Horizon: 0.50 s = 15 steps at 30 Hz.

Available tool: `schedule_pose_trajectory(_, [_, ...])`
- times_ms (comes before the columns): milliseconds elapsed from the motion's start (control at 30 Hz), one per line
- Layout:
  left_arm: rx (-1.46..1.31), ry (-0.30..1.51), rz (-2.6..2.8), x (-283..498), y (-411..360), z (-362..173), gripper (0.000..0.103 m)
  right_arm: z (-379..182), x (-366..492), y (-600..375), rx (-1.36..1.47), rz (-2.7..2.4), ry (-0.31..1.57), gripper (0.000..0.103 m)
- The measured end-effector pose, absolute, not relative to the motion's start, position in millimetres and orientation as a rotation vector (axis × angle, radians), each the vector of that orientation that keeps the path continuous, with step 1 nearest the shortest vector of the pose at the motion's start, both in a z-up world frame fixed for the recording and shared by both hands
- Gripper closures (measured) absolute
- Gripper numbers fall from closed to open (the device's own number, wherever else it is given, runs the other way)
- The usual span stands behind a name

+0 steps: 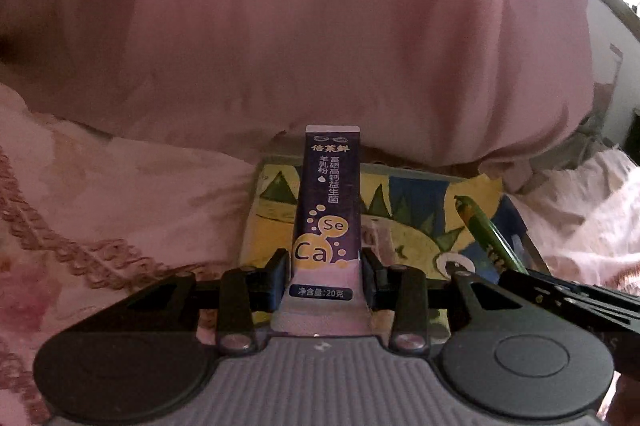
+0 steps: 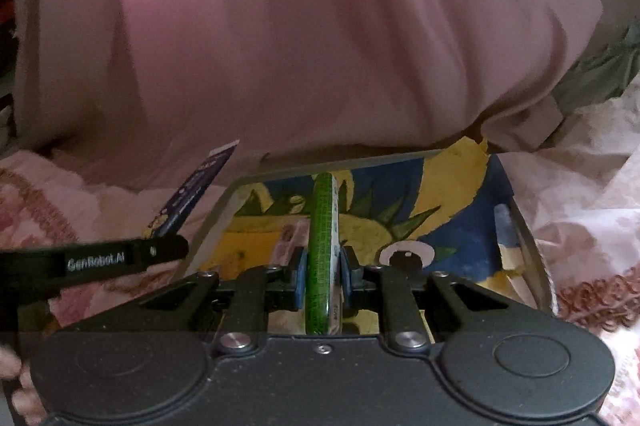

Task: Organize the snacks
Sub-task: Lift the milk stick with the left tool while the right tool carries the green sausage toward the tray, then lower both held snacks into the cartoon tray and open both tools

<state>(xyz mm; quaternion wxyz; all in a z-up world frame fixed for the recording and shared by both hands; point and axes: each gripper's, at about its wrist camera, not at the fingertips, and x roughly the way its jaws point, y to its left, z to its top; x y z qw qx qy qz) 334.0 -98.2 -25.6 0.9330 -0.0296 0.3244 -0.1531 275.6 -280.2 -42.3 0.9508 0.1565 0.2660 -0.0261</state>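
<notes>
Pink bedding (image 1: 100, 194) lay under a painted tray (image 2: 524, 226). Left tool (image 1: 325, 274) gripped a purple sachet (image 1: 328, 194), pointing to 12 o'clock. Right tool (image 2: 323, 276) clamped a green stick pack (image 2: 322, 226).

Below my jaws spreads a bed cover (image 1: 132, 194), pale pink with a darker rose floral and looped pattern that fills the lower left of my left view and the right edge of my right view. A shallow box (image 2: 532, 250) with grey walls lies directly on it, centre right in both views, its inside bright with a yellow, blue and green sun drawing. Behind it, a big plain pink pillow (image 1: 320, 26) rests on the cover, filling each frame's upper half.
</notes>
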Motion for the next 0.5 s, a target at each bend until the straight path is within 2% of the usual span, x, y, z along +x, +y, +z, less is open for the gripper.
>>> schedule_pose_trajectory(500, [0.004,0.713,-0.33,368,-109,-84,0.062,-88,326,-257,0.217,-0.058,0.616,0.084])
